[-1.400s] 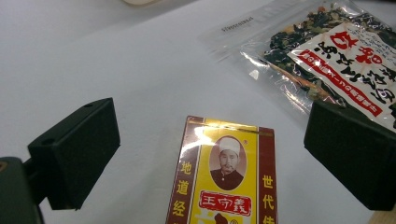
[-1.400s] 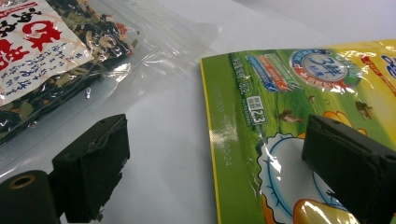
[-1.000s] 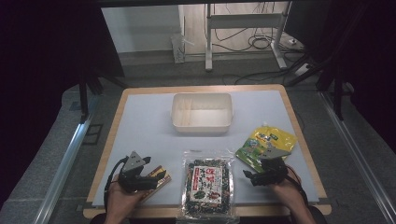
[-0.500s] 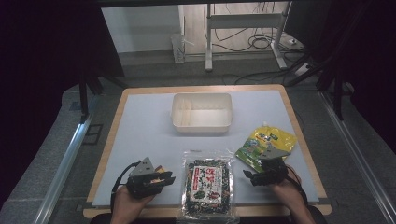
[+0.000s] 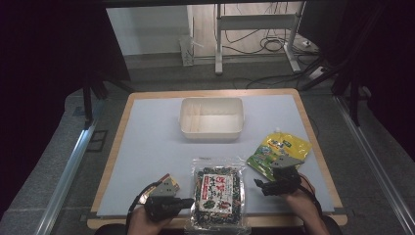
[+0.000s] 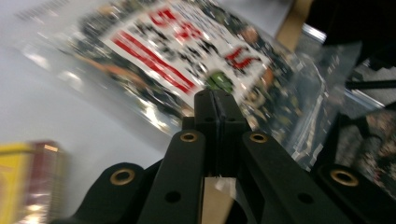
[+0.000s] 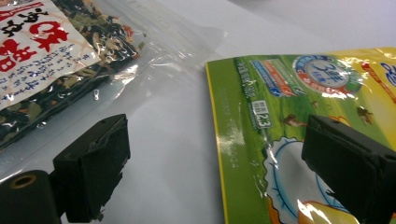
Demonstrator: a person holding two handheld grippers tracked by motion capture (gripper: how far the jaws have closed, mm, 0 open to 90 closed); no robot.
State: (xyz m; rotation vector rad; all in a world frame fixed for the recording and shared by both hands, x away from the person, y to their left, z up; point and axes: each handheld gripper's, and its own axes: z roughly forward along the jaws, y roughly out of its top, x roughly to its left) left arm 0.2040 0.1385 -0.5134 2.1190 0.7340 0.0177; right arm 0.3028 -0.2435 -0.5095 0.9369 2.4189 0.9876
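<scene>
a pale blue-grey table top [image 5: 147, 147] with a wooden edge fills the middle of the high view. toward its far side sits an open cream plastic tub [image 5: 212, 119]. at the near edge lies a clear packet of dark dried food [image 5: 216, 192] with a white label and red lettering, flat on the table between the person's two hands. to its right, apart from it, lies a green and yellow pouch [image 5: 279, 153], also flat. a small yellow and red packet [image 5: 167, 185] rests near the left hand, left of the clear packet.

the left gripper [image 5: 187, 202] lies low at the near edge, its tip just beside the clear packet's left edge; its jaws have just been closing and now meet, with nothing seen between them in the left gripper view. whether the tip touches the packet, i cannot tell. the right gripper [image 5: 260, 185] rests between the clear packet and the green pouch, jaws spread wide, one pad over the pouch's edge, gripping nothing.
</scene>
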